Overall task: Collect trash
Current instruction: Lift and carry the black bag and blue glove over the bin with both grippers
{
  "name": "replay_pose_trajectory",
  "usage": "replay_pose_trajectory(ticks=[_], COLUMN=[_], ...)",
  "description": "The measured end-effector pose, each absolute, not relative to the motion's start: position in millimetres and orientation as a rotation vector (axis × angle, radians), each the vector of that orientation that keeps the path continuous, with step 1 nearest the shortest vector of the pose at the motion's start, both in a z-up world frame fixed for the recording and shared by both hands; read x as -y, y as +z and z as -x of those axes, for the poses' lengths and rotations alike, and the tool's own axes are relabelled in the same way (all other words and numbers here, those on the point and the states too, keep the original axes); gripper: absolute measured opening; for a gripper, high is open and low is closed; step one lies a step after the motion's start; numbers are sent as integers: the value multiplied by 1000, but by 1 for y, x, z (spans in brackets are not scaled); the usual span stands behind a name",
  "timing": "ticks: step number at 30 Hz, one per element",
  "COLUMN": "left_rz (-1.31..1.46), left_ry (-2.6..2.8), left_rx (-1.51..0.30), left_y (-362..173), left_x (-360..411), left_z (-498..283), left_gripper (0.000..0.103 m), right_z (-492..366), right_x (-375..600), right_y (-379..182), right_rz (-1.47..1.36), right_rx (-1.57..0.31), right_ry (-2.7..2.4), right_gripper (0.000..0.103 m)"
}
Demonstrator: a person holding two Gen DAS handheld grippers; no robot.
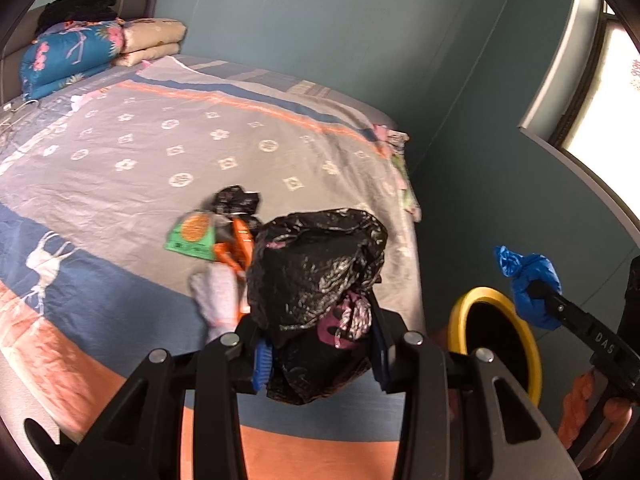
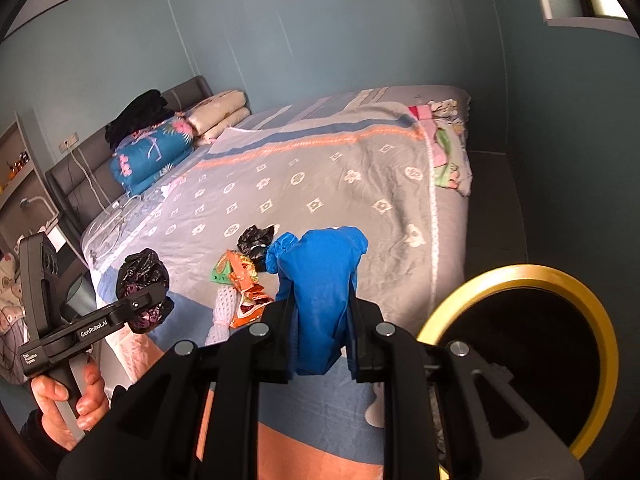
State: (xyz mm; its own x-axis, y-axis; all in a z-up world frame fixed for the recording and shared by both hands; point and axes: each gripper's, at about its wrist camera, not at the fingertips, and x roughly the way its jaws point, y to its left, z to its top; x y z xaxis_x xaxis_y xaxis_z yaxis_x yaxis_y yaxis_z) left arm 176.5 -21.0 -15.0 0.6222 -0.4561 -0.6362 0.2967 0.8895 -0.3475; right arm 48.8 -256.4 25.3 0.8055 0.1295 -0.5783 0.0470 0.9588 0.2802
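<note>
Fingers of the left gripper (image 1: 320, 356) were pinched on a crumpled black plastic bag (image 1: 316, 276), with a bit of purple-and-white patterned wrapper showing at its lower edge; the bag bulged well above the fingertips and hid part of the bed behind it. The right gripper (image 2: 322, 332) had its fingers pressed narrowly on a blue plastic bag (image 2: 320, 280), which stood up between them and blocked the view of the bedspread beyond. Both held bags hung above the near end of the bed (image 2: 320, 168), close to a round bin with a yellow rim (image 2: 516, 276) that stood just beside the bed's near corner, its dark opening facing up. More trash lay on the bedspread, farther from the bin than the two grippers: one small black bag (image 2: 256, 240), one green wrapper (image 1: 192, 234), an orange snack wrapper (image 2: 244, 276) and one white mesh sleeve (image 2: 226, 304), all bunched together and touching. At the head of the bed, far from the bin, sat one blue floral quilt (image 2: 152, 156), one folded beige quilt (image 2: 220, 114) and a heap of dark clothes (image 2: 138, 116). A hand (image 2: 68, 400) gripped the left gripper's handle.
</note>
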Motion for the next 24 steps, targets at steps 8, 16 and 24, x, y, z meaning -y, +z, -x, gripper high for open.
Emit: replay_pose_trajectory(ticks=[8,16,24], left_rz=[168,131,122], left_ry=[-542,-652,-737], left_rx=[-795,-806,-826], left_y=[-7,-5,-5], left_x=[73,118,159], left_z=[-161,-145,-135], left_gripper=[36,37,37], right_z=[-16,12,27], right_x=[298,343,387], right_y=[34,36,24], right_rz=[-328,-389,-457], right_rx=[-608,-579,-558], right_ry=[-25,-112,-178], right_gripper=[18,18,19])
